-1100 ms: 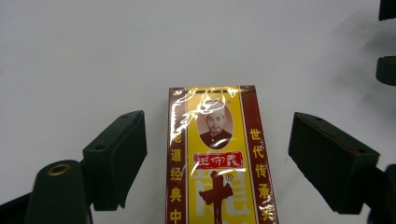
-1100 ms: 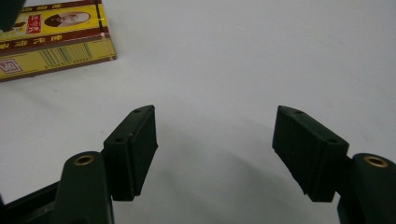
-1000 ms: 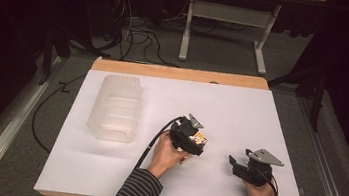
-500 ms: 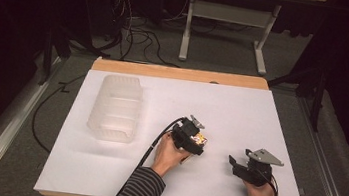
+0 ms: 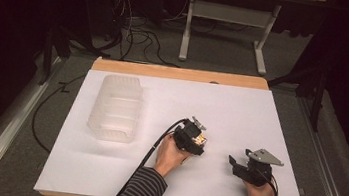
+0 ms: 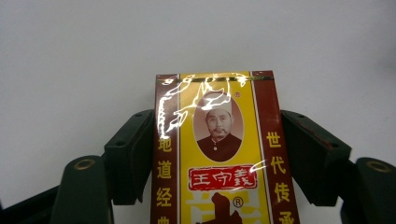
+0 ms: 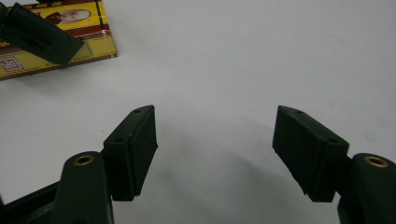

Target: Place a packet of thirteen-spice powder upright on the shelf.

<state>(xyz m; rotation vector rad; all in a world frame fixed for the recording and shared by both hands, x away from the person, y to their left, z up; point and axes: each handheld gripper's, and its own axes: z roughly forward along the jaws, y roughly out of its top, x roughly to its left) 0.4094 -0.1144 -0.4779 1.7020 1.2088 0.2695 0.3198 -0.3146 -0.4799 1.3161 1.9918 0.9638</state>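
Note:
A yellow and dark-red box [image 6: 217, 154] with a printed portrait and Chinese characters lies flat on the white table. My left gripper [image 6: 217, 140] is shut on it, one black jaw against each long side. From above, that left gripper [image 5: 198, 142] sits at the table's middle front with the box [image 5: 201, 139] at its tip. My right gripper [image 5: 238, 162] rests to its right near the front edge. Its jaws stand wide apart in the right gripper view, open [image 7: 215, 140] over bare table. The box [image 7: 93, 28] shows at that view's top left.
A clear plastic bin [image 5: 116, 105] stands on the left part of the white table [image 5: 241, 111]. A black cable [image 5: 154, 146] trails from the left gripper toward the front edge. Beyond the table's far wooden edge are floor cables and a desk frame.

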